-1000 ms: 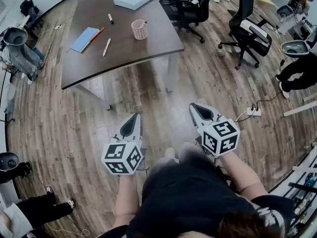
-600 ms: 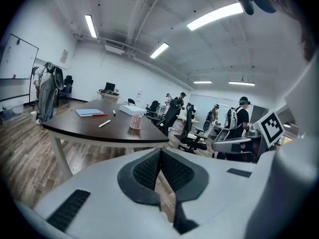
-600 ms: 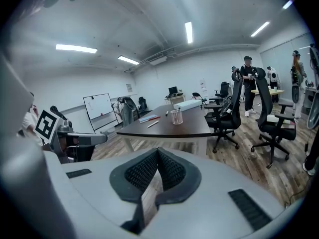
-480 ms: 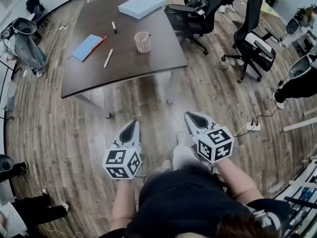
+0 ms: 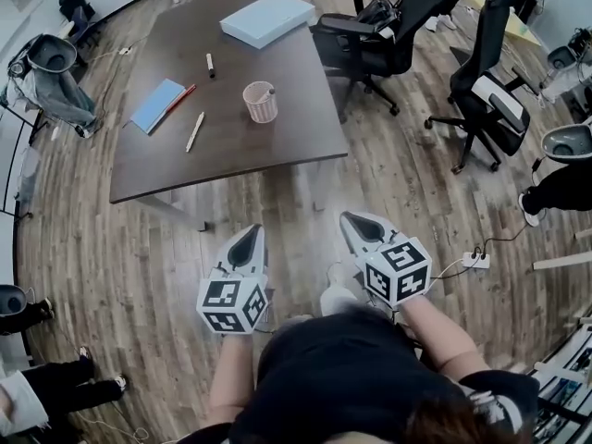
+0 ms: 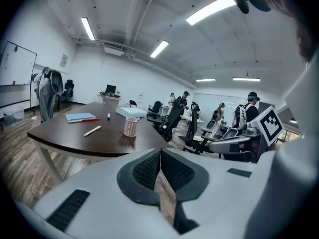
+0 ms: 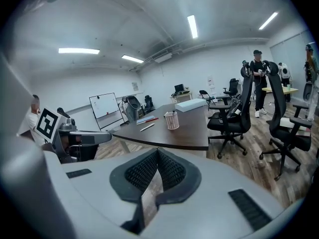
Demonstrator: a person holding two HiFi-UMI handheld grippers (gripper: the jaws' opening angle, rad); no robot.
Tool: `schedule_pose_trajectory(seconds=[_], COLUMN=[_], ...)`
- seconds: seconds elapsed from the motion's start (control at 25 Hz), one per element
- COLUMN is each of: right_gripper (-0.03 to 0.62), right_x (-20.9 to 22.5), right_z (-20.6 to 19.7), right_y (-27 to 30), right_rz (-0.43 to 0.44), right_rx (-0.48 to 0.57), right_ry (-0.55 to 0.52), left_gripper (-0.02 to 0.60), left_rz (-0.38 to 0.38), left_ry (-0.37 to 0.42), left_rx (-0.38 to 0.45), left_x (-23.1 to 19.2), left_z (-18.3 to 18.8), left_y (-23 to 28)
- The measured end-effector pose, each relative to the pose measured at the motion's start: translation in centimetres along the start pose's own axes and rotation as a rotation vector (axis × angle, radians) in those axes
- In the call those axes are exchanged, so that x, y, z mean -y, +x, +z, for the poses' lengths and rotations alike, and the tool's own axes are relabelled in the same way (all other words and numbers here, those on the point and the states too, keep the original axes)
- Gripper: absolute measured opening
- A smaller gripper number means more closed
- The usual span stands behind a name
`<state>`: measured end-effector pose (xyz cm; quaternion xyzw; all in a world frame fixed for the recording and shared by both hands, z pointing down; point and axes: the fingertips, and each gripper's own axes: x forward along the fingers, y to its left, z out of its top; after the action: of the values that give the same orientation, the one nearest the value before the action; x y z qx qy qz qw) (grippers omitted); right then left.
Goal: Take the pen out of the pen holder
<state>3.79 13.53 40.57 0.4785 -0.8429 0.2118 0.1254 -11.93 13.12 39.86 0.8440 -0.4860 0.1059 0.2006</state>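
Note:
A pink mesh pen holder (image 5: 261,102) stands upright on the dark brown table (image 5: 296,128), with a dark pen tip showing above its rim. It also shows far ahead in the left gripper view, pen holder (image 6: 131,126), and in the right gripper view, pen holder (image 7: 172,120). My left gripper (image 5: 250,232) and right gripper (image 5: 353,219) hang side by side over the wooden floor, well short of the table's near edge. Both point toward the table. Each has its jaws shut with nothing between them: left gripper (image 6: 160,153), right gripper (image 7: 157,152).
On the table lie a white pen (image 5: 195,130), a black marker (image 5: 211,64), a blue notebook (image 5: 159,104) with a red pen (image 5: 182,98), and a light blue box (image 5: 267,18). Black office chairs (image 5: 375,40) stand to the right. A power strip (image 5: 476,259) lies on the floor.
Both grippers have moved forward together toward the table, which now sits closer and lower in the head view. Their jaws stay shut.

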Motion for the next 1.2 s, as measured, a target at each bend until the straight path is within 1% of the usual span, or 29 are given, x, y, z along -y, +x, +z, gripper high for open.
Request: schedule_pose_trajectory(seconds=[0.28,0.44,0.68,0.72,0.76,0.8,0.88,1.0,1.2], right_gripper=[0.017,0.017,0.017,0.017,0.017,0.017,0.017,0.017,0.017], right_x=[4.7,6.5,8.5,8.7,8.8,8.9,9.3,9.8,10.8], right_z=[2.2,3.1,4.0,4.0,4.0,4.0,4.0,4.3,5.3], right_y=[2.1,3.5,5.5,5.8,6.2,6.6,7.5,8.6,10.5], right_rz=[0.066,0.1,0.139,0.145,0.15,0.154,0.16,0.168,0.163], right_rx=[-0.004,-0.009,-0.028,-0.03,-0.033,-0.036,-0.046,-0.06,-0.063], right_ry=[-0.01,-0.028,-0.036,-0.034,-0.032,-0.031,-0.028,-0.023,-0.027], left_gripper=[0.029,0.029,0.031,0.046,0.089,0.109,0.113,0.128,0.144], left_rz=[0.048,0.08,0.106,0.113,0.12,0.128,0.14,0.16,0.196], left_ry=[0.016,0.042,0.036,0.042,0.049,0.057,0.073,0.116,0.249], left_rx=[0.006,0.012,0.015,0.015,0.015,0.015,0.017,0.012,-0.018], left_x=[1.1,1.4,1.3,1.1,0.9,0.6,0.1,-0.5,-2.5], left_z=[2.1,2.9,3.8,4.0,4.1,4.3,4.8,5.7,6.8], left_y=[5.1,7.7,10.7,11.1,11.4,11.7,12.4,13.5,16.2])
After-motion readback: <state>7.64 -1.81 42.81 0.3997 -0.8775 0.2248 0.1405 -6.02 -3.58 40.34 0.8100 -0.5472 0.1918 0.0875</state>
